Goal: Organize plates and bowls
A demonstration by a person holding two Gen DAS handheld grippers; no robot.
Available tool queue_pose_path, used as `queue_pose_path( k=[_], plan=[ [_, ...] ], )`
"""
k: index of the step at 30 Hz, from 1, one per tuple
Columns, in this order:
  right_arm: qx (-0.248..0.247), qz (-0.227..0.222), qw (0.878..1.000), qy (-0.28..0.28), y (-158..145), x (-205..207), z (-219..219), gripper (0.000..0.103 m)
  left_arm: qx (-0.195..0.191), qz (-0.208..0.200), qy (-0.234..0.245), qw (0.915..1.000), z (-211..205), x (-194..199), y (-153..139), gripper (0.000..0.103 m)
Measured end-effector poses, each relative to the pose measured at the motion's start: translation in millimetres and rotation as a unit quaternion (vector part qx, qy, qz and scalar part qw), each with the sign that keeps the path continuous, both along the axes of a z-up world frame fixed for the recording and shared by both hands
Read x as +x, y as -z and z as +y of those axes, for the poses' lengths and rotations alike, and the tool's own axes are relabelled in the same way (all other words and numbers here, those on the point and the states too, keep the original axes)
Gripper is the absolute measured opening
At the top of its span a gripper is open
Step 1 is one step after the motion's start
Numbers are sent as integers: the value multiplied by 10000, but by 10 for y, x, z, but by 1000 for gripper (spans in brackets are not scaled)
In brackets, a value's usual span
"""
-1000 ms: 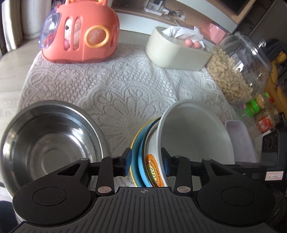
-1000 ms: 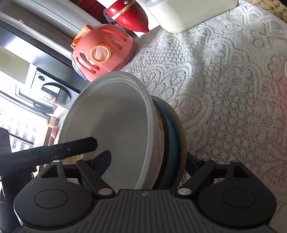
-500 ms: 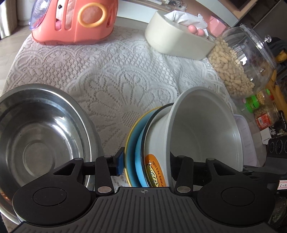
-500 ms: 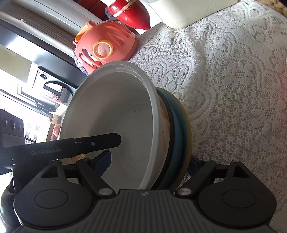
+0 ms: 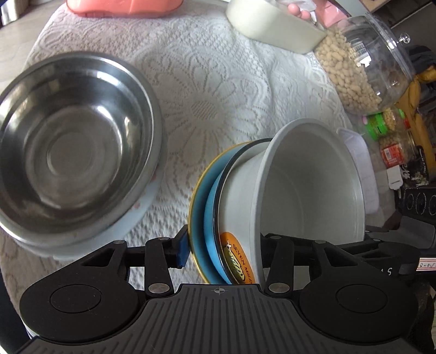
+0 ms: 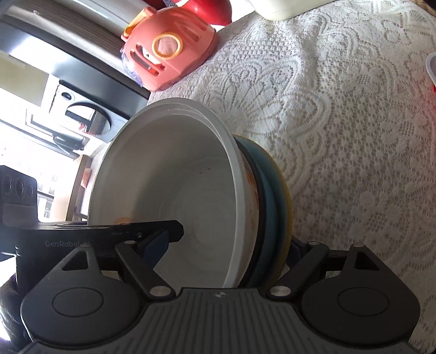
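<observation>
1. A white bowl is held on its side above the table, its mouth turned sideways; behind its base sit a blue plate and a yellow-rimmed plate, stacked flat against it on edge.
2. The left gripper has the stack between its jaws, one blue pad touching the yellow-rimmed plate and the other finger inside the bowl; the jaws are closing on it.
3. The right gripper grasps the same stack from the other side, one finger inside the bowl and one behind the plates; the left gripper's finger also reaches into the bowl here.
4. To the left of the stack a steel bowl rests upright on the lace tablecloth.
5. Farther back stand a pink carrier, a cream tub and a clear jar of peanuts.
</observation>
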State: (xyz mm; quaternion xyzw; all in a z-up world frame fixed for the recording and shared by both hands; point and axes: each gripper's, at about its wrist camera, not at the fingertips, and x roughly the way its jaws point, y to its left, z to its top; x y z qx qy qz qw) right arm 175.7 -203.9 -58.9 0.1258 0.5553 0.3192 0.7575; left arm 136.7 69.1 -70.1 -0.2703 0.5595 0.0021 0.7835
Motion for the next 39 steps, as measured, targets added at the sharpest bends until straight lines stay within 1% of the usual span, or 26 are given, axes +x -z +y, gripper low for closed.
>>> queue_pose_path(
  k=[2, 4, 7, 9, 10, 12, 14, 17, 19, 22, 26, 29, 31, 33, 34, 37, 39],
  plan=[
    [-92, -123, 9997, -203, 6, -108, 25, 86, -6, -137, -82, 9999, -7, -93, -3, 44],
    [-175, -393, 9987, -265, -10, -187, 25, 86, 106, -311, -176, 9993, -55, -143, -24, 43],
    [-211, -683, 9974, 25, -43, -212, -6, 86, 454, -450, -196, 9978, -168, -192, -46, 44],
    [-231, -752, 9967, 223, -62, -215, -28, 87, 531, -553, -204, 9968, -193, -237, -43, 44],
    [-245, -744, 9964, 317, -44, -217, -42, 88, 476, -583, -236, 9969, -179, -265, -36, 44],
    [-283, -633, 9961, 543, 7, -197, -90, 88, 274, -637, -332, 9970, -137, -315, -26, 47],
    [-225, -493, 9957, 749, 61, -187, -165, 91, 138, -702, -395, 9967, -117, -355, -29, 48],
    [109, -108, 9963, 844, 165, -185, -249, 96, 182, -722, -427, 9963, -135, -379, -45, 48],
    [279, 87, 9959, 859, 212, -177, -267, 99, 120, -727, -491, 9961, -121, -389, -38, 49],
    [289, 122, 9961, 830, 215, -179, -266, 100, 114, -758, -564, 9955, -136, -404, -28, 49],
    [372, 91, 9969, 693, 218, -159, -268, 100, 368, -834, -774, 9928, -223, -455, -61, 49],
    [515, 26, 9969, 591, 225, -133, -284, 100, 601, -886, -1085, 9883, -336, -496, -87, 48],
    [576, -64, 9968, 548, 230, -136, -297, 100, 775, -947, -1272, 9843, -416, -529, -97, 46],
    [613, -198, 9964, 549, 231, -169, -312, 100, 917, -995, -1413, 9807, -485, -560, -102, 46],
    [606, -337, 9962, 525, 224, -195, -318, 100, 970, -1022, -1473, 9790, -509, -576, -106, 47],
    [508, -722, 9948, 502, 215, -265, -359, 100, 1080, -1046, -1507, 9771, -571, -606, -130, 47],
    [587, -714, 9944, 521, 238, -267, -401, 100, 1113, -1005, -1504, 9772, -594, -615, -143, 47]
  ],
)
